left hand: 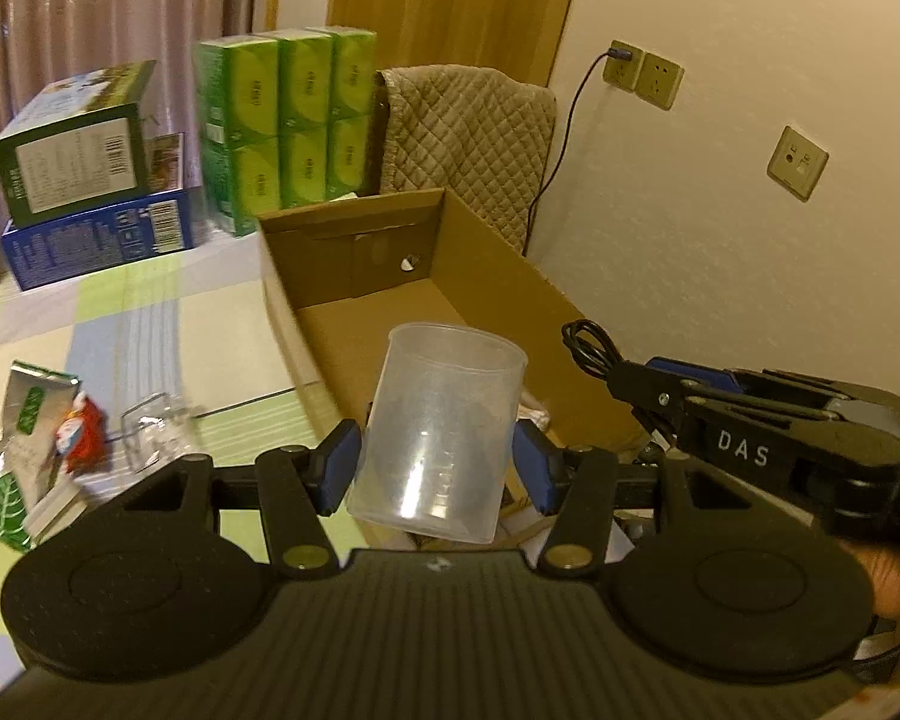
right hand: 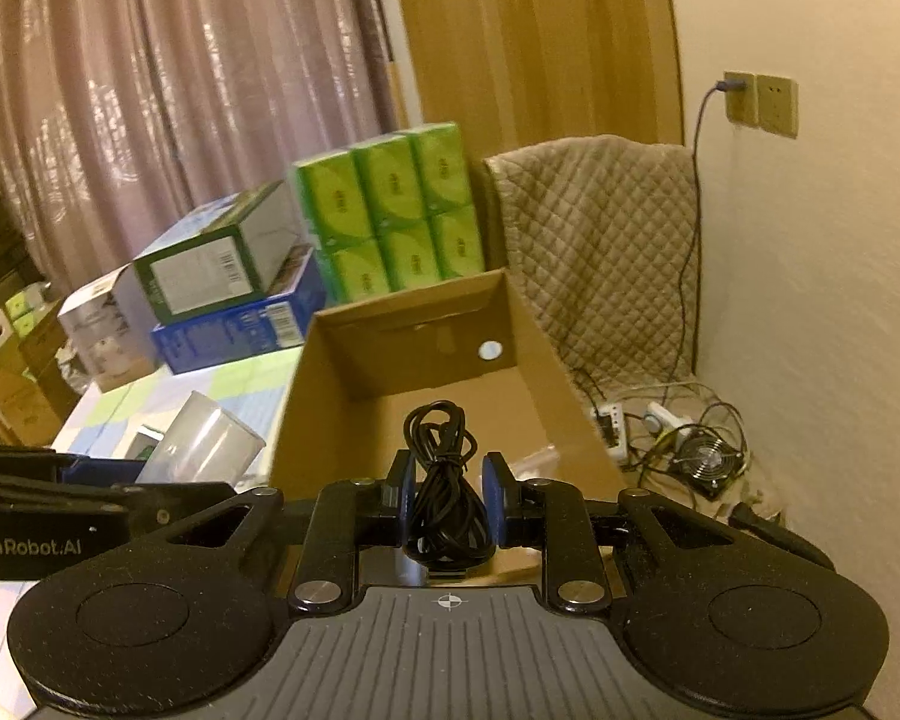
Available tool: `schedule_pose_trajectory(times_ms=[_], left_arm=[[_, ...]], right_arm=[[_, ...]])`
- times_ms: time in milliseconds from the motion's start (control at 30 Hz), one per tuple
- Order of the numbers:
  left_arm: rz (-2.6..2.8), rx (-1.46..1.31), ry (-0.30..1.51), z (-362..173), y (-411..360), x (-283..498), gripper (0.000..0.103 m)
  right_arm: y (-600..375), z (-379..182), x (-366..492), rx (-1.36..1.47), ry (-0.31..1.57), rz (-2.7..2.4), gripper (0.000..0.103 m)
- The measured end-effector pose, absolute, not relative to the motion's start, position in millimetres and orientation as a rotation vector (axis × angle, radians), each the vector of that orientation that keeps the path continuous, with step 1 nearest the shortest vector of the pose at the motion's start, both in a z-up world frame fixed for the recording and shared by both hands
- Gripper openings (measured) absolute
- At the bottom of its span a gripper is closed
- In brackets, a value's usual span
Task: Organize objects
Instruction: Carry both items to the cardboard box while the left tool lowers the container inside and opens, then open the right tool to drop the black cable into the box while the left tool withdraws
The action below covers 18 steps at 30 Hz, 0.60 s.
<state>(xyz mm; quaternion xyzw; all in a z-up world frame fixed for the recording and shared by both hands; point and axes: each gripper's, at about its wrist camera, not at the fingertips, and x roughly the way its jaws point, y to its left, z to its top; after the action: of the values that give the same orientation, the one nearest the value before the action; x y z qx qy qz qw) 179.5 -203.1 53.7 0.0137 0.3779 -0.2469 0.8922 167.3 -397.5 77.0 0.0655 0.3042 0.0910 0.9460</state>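
My left gripper (left hand: 435, 468) is shut on a clear plastic measuring cup (left hand: 441, 432), held upright over the near end of an open cardboard box (left hand: 492, 264). My right gripper (right hand: 448, 495) is shut on a coiled black cable (right hand: 444, 480), also above the box (right hand: 546, 348). In the left wrist view the right gripper comes in from the right with the cable (left hand: 588, 348) sticking out of it. The cup (right hand: 207, 441) and the left gripper show at the left of the right wrist view.
On the checked tablecloth (left hand: 150, 324) lie a green foil packet (left hand: 15, 462), a red wrapper (left hand: 84, 432) and clear packaging (left hand: 156, 426). Stacked boxes (left hand: 84, 180) and green tissue packs (left hand: 288, 120) stand behind. A quilted chair (right hand: 600, 252), wall sockets and floor cables (right hand: 678, 438) are to the right.
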Motion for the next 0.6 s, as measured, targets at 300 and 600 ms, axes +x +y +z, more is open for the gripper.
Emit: schedule_pose_trajectory(times_ms=[300,600], left_arm=[[-0.508,0.051,0.814,34.5,-223.7,210.2,0.051],[-0.478,0.062,0.813,25.4,-227.2,223.3,0.058]], right_arm=[[-413.4,67.3,195.6,0.149,0.641,0.167,0.02],[-420.0,58.0,206.7,0.161,0.663,0.163,0.02]])
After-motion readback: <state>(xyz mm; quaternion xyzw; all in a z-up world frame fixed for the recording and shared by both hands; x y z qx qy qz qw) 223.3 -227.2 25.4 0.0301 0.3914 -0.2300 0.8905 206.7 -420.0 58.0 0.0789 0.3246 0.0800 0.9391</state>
